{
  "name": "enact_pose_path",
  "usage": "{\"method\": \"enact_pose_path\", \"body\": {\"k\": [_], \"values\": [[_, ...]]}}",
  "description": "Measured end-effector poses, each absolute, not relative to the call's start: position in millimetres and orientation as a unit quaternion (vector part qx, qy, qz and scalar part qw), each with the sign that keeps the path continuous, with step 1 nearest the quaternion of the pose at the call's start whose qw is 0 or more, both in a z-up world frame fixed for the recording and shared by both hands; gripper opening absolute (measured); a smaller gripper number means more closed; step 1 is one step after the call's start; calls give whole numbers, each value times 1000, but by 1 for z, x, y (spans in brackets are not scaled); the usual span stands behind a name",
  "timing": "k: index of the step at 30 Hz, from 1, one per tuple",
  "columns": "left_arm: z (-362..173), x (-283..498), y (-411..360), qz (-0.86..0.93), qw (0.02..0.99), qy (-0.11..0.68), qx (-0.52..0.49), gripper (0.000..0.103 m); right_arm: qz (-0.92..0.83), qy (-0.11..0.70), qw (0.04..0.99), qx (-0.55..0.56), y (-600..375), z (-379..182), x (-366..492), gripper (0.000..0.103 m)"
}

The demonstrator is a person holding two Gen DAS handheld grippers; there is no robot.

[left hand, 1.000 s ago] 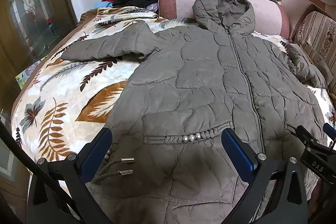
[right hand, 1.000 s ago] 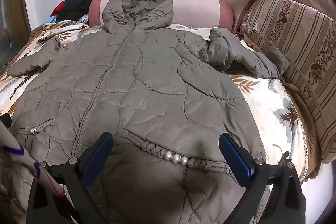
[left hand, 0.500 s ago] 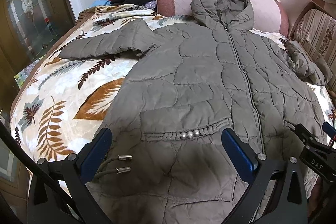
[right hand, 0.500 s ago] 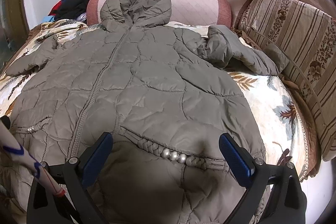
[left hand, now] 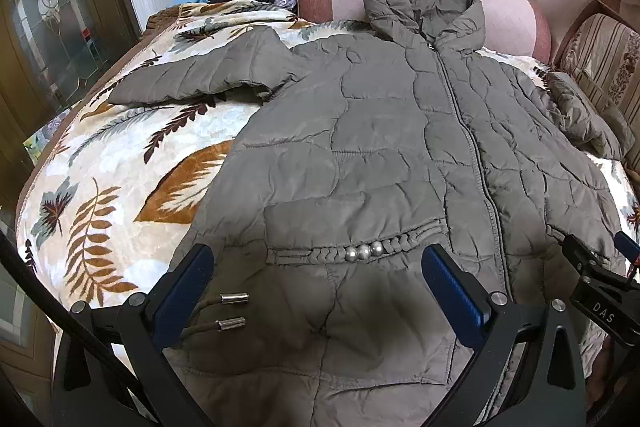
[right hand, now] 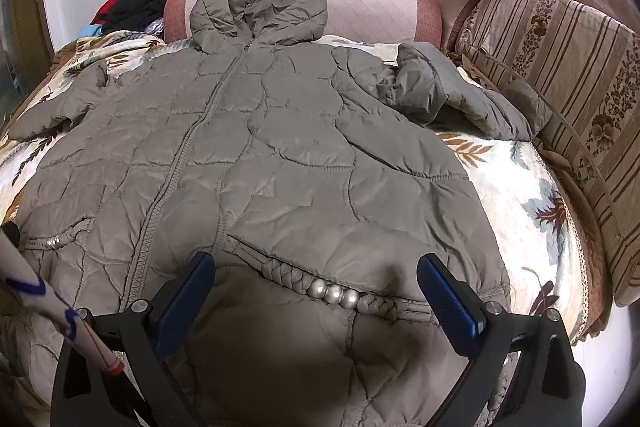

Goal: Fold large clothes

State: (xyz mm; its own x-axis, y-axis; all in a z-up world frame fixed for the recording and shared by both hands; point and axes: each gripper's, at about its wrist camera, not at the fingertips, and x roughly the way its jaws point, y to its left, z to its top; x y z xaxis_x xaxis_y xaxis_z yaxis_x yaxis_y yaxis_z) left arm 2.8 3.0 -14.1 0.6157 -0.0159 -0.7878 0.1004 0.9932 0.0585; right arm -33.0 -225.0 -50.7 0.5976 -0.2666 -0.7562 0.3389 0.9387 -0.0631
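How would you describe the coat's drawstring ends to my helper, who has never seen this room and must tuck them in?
Find the leaf-print blanket and the olive hooded puffer coat spread flat on it. At the coat's near hem, beside the open left gripper, lie two drawstring ends. Unlike the three round silver beads on the braided pocket trim, they are small metal cylinders on thin cords.

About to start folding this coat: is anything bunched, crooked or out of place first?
Mostly flat and zipped. The right sleeve is crumpled and doubled against the striped cushion, unlike the straight left sleeve. Two drawcord ends lie loose on the jacket.
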Motion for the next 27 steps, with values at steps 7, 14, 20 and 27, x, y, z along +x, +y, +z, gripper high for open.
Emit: {"method": "enact_pose_path", "body": {"k": [7, 14, 20, 27], "values": [[-17, 5, 5, -32, 895, 442, 43, 103, -170, 420, 891, 39, -223, -53, -31, 103], [-21, 9, 9, -28, 892, 449, 42, 103, -172, 421, 890, 34, -222, -51, -30, 103], [-26, 13, 13, -24, 887, 460, 46, 103, -170, 426, 888, 32, -220, -52, -28, 103], [-28, 20, 19, -29, 884, 465, 26, 103, -169, 434, 885, 21, -215, -52, -22, 103]]}}
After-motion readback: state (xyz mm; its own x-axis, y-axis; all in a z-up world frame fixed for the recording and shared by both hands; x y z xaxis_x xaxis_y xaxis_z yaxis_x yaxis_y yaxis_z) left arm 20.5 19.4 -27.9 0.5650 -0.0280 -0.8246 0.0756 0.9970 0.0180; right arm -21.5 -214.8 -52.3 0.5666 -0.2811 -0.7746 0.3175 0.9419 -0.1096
